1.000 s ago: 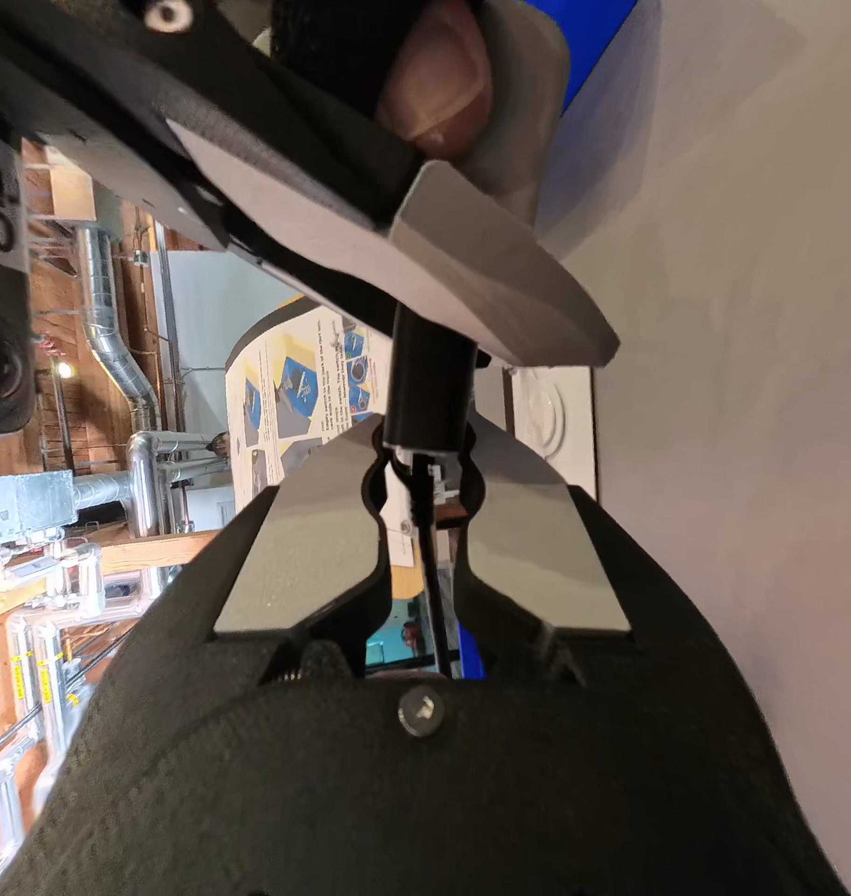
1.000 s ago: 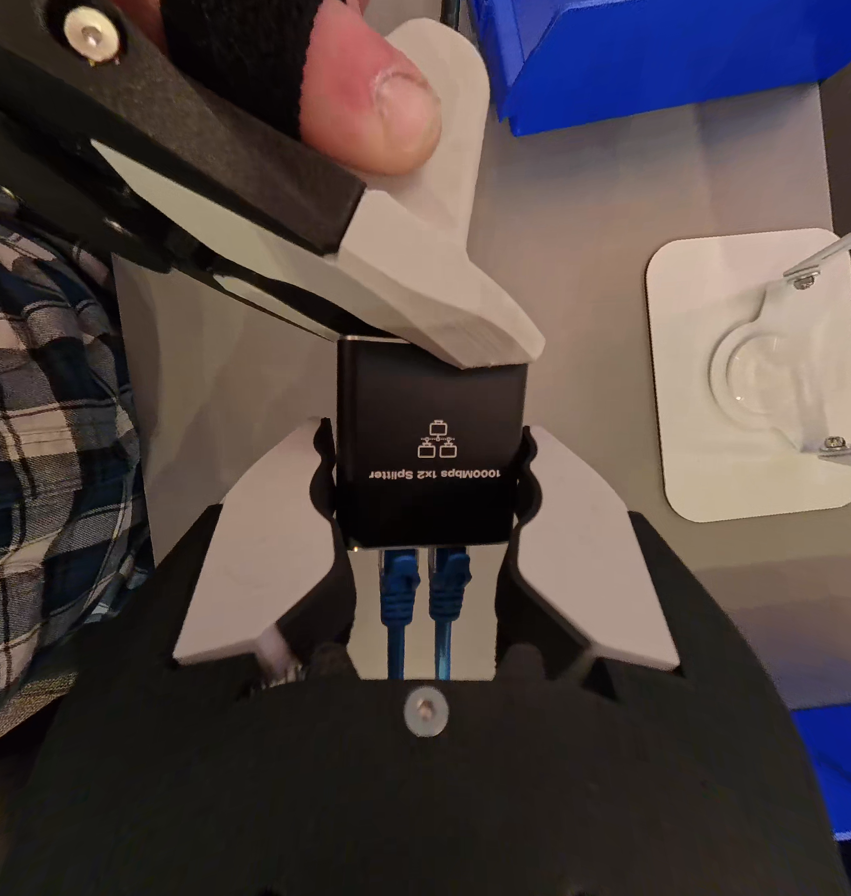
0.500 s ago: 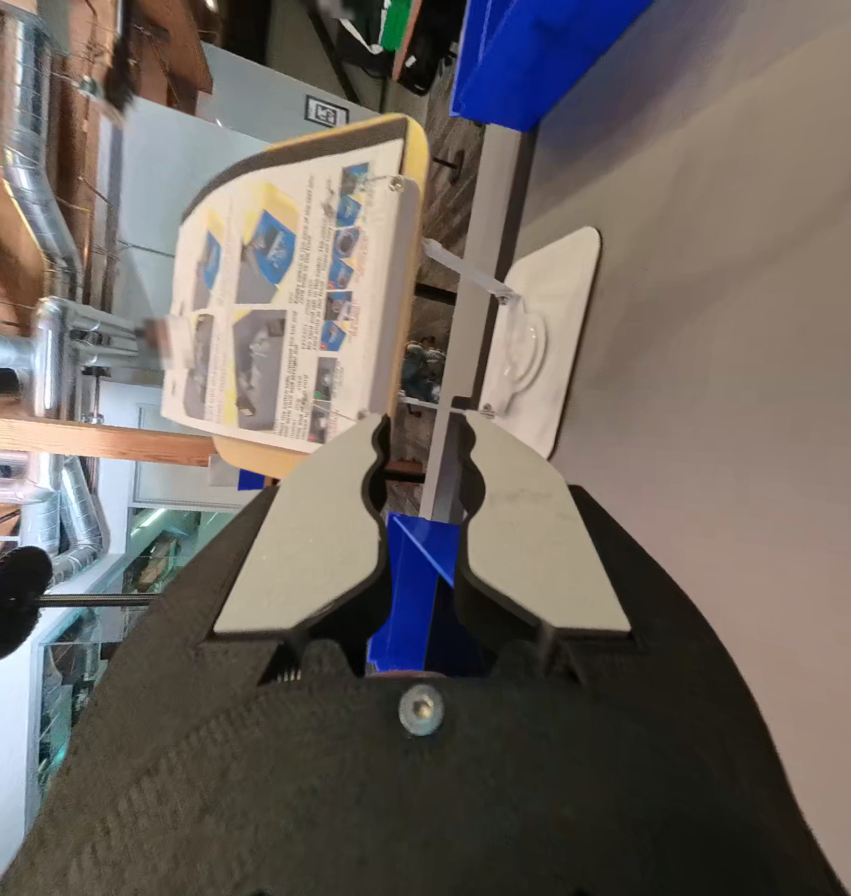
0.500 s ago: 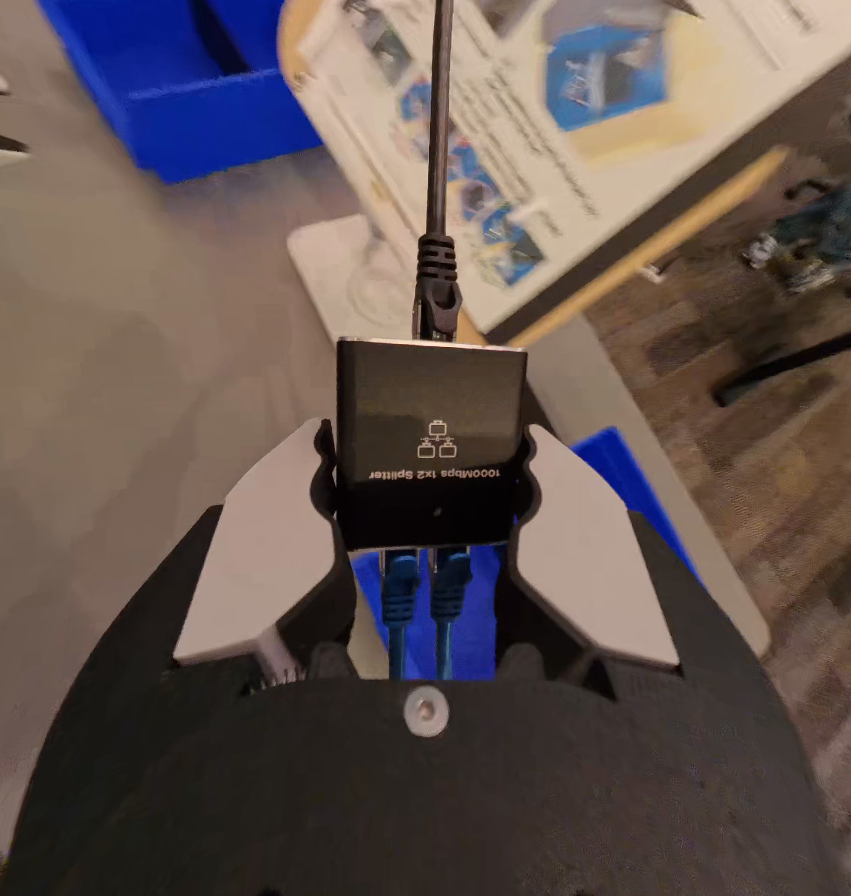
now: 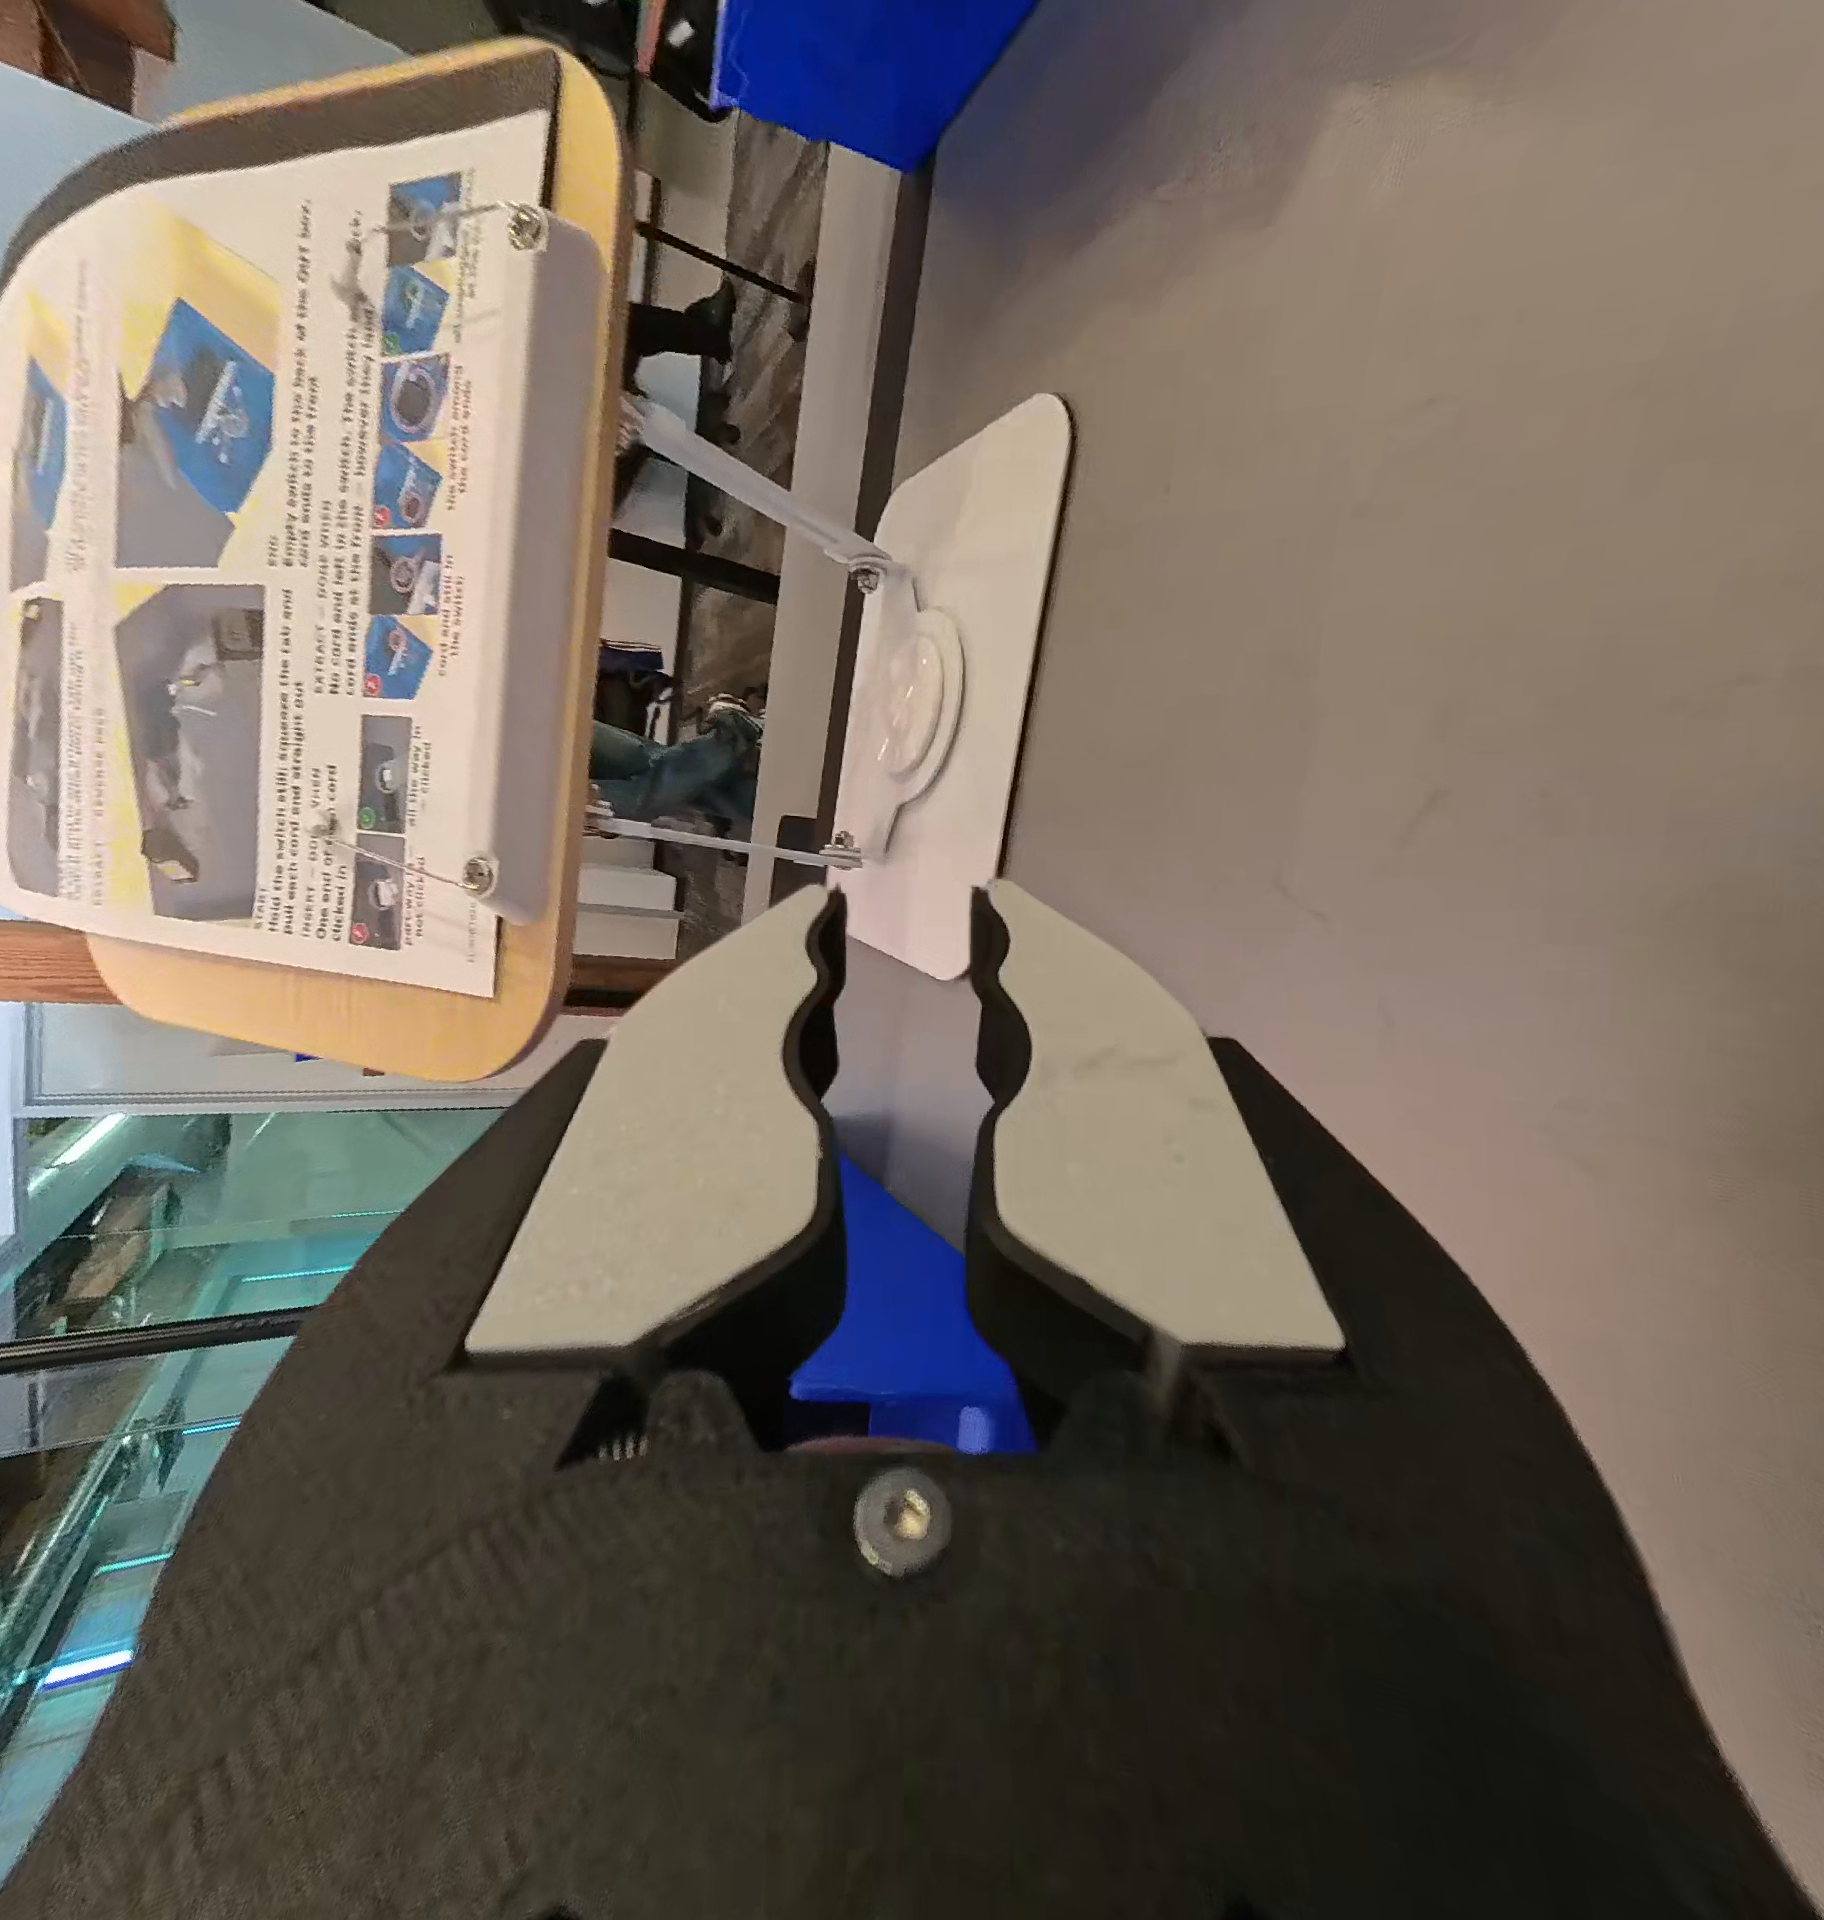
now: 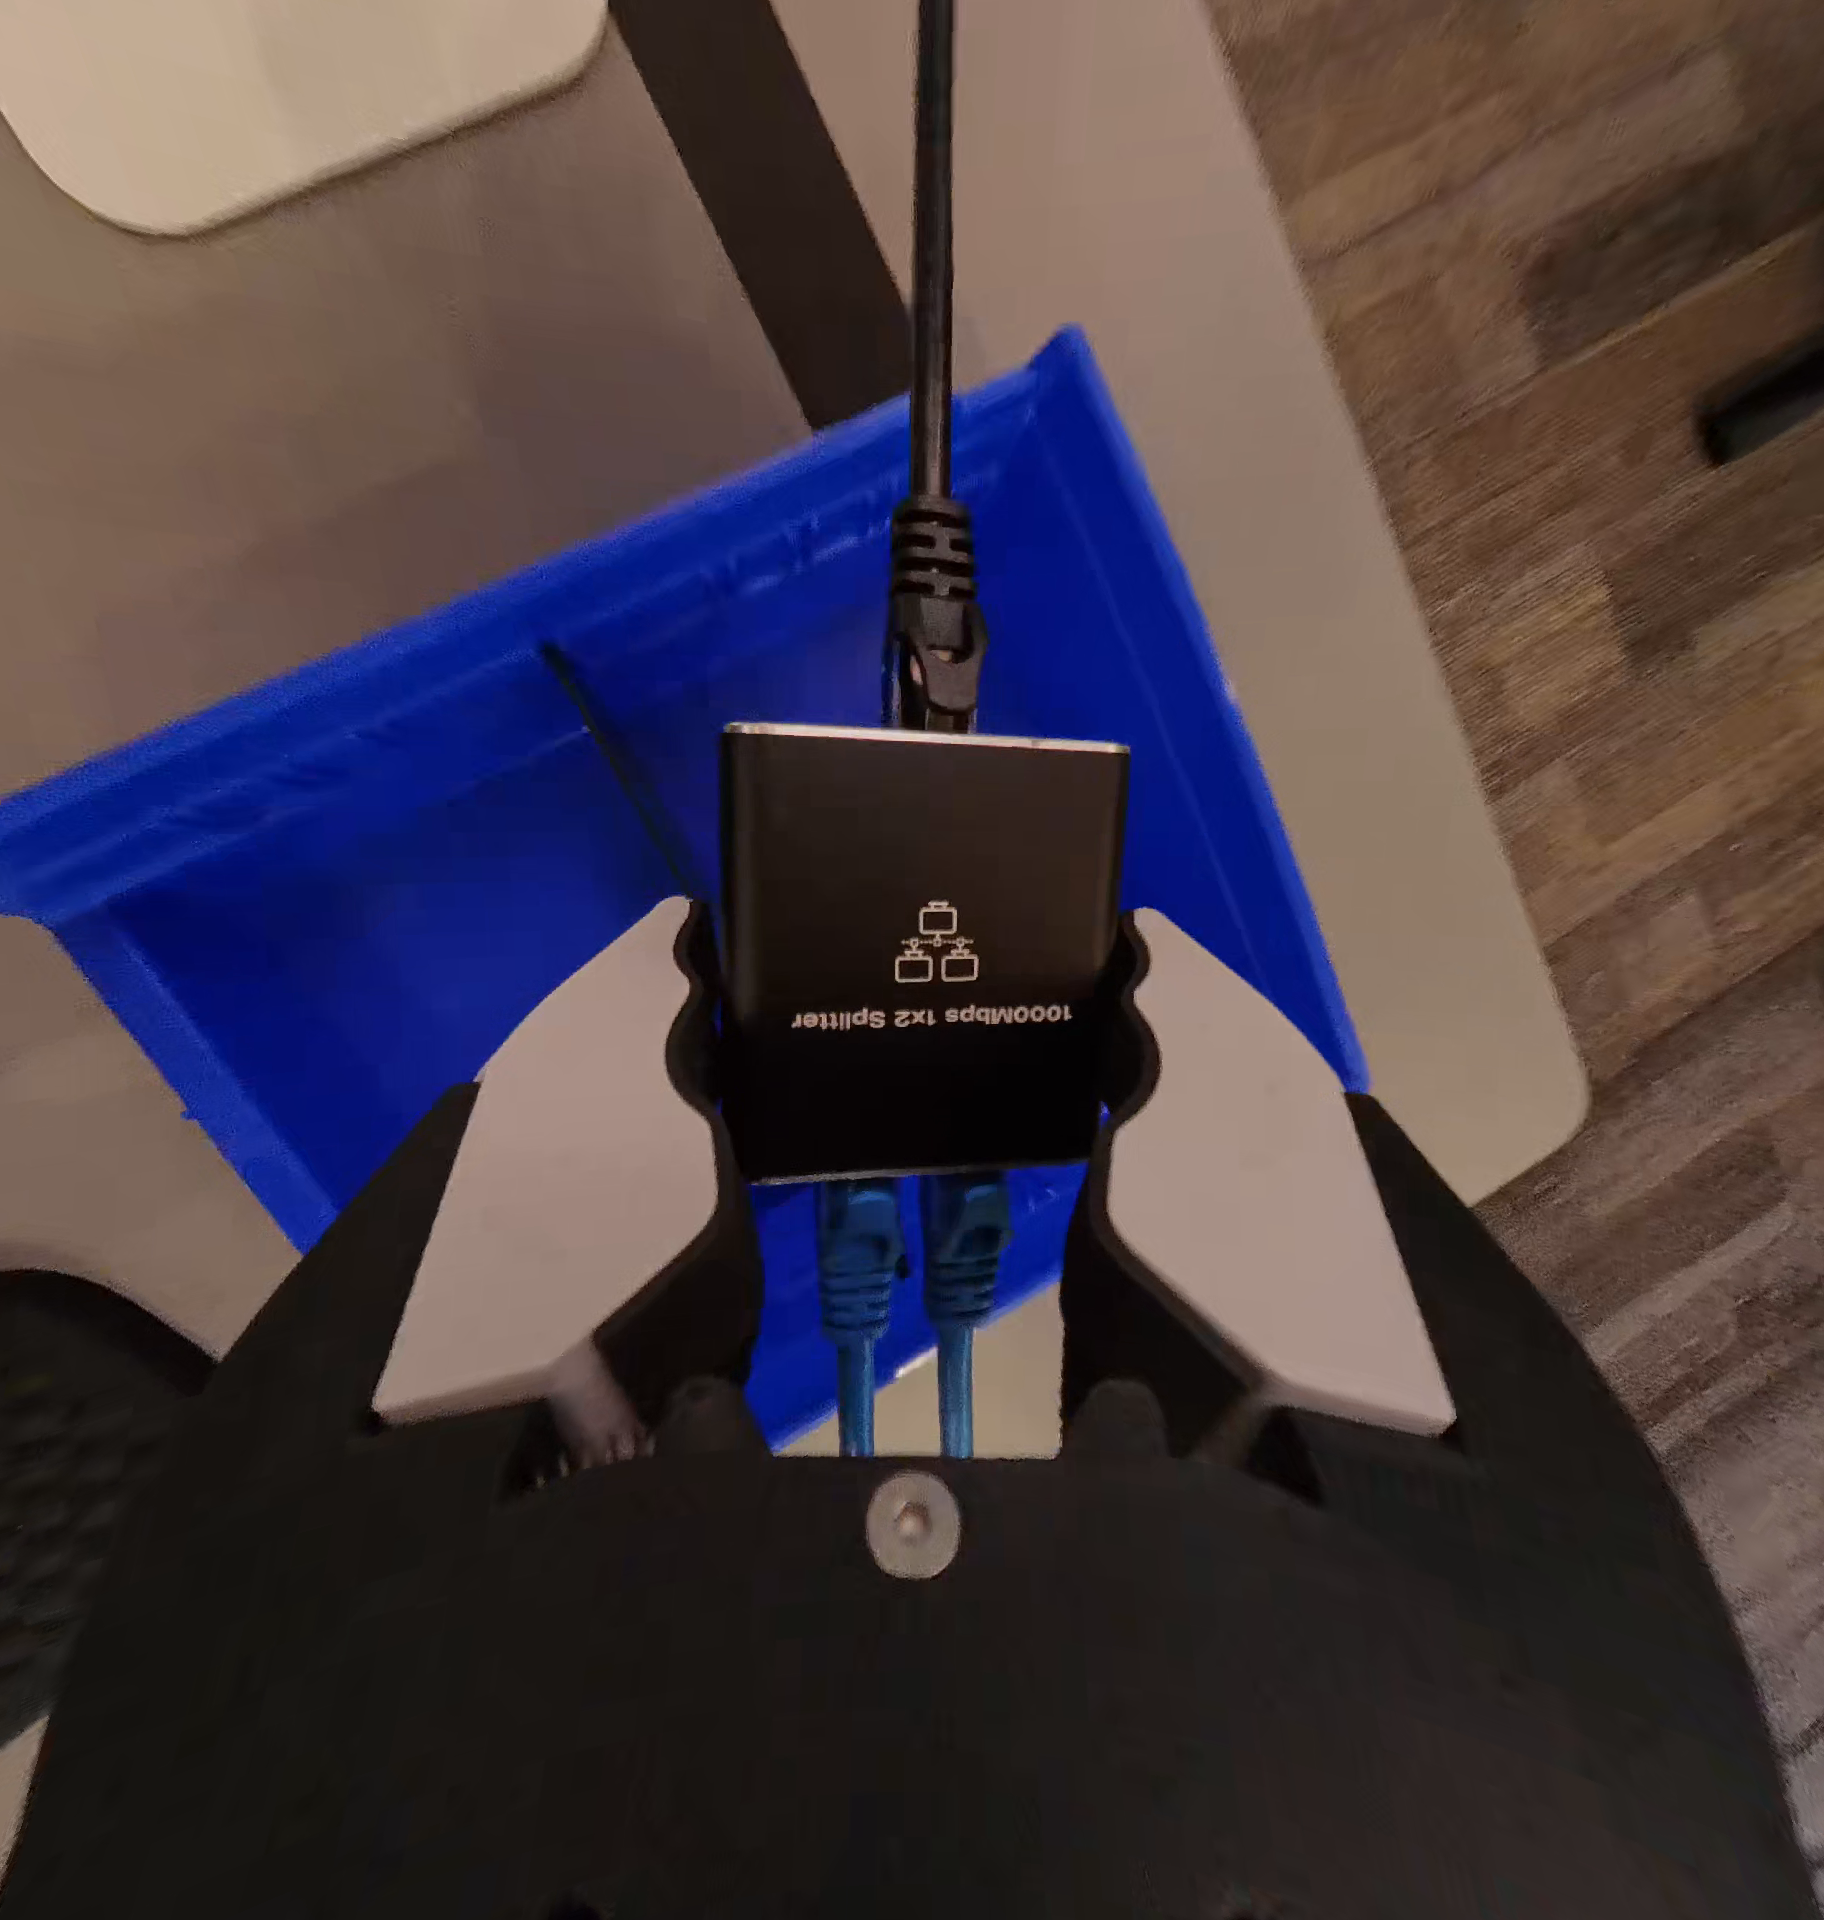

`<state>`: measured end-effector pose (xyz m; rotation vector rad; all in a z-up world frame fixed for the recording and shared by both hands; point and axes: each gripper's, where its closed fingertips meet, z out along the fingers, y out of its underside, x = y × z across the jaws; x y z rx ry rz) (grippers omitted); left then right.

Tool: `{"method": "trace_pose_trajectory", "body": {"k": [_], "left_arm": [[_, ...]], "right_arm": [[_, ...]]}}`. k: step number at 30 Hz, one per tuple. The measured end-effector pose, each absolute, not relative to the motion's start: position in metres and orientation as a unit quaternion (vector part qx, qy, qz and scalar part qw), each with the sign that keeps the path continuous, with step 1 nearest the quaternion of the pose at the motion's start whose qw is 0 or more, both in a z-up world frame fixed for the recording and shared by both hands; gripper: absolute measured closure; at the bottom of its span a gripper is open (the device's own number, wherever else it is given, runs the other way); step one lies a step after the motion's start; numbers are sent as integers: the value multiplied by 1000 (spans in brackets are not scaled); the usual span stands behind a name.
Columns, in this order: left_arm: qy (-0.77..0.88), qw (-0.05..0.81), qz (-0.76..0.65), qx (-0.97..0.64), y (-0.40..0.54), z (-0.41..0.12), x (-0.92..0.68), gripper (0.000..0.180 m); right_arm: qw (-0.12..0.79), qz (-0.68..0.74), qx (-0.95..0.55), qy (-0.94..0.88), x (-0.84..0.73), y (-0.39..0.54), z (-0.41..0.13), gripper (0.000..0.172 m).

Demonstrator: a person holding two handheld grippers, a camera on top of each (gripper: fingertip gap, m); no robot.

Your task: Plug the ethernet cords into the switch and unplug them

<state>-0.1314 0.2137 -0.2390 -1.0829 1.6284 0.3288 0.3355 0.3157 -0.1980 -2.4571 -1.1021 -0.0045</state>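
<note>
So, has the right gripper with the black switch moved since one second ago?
Yes. The right gripper, clamped on the switch, has swung away from the white stand base and now hangs over the blue bin.

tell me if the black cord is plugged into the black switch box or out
Plugged in: the black cord's connector sits in the far end of the black switch box, which the right gripper clamps by its sides.

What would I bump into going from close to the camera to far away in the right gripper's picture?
Two blue cords → black switch held by the right gripper → black cord → blue bin
</note>
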Motion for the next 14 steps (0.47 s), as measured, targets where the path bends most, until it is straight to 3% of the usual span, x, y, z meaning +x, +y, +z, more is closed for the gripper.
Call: {"method": "trace_pose_trajectory", "body": {"k": [1, 7, 14], "left_arm": [[690, 544, 138, -458, 215, -242, -132, 158], [698, 531, 135, -461, 219, -254, -131, 158], [707, 521, 127, -462, 220, -265, -129, 158]], "right_arm": [[202, 3, -892, -404, 337, 317, -211, 99], [100, -14, -905, -414, 347, 325, -271, 98], [24, -39, -912, -409, 362, 333, -297, 98]]}}
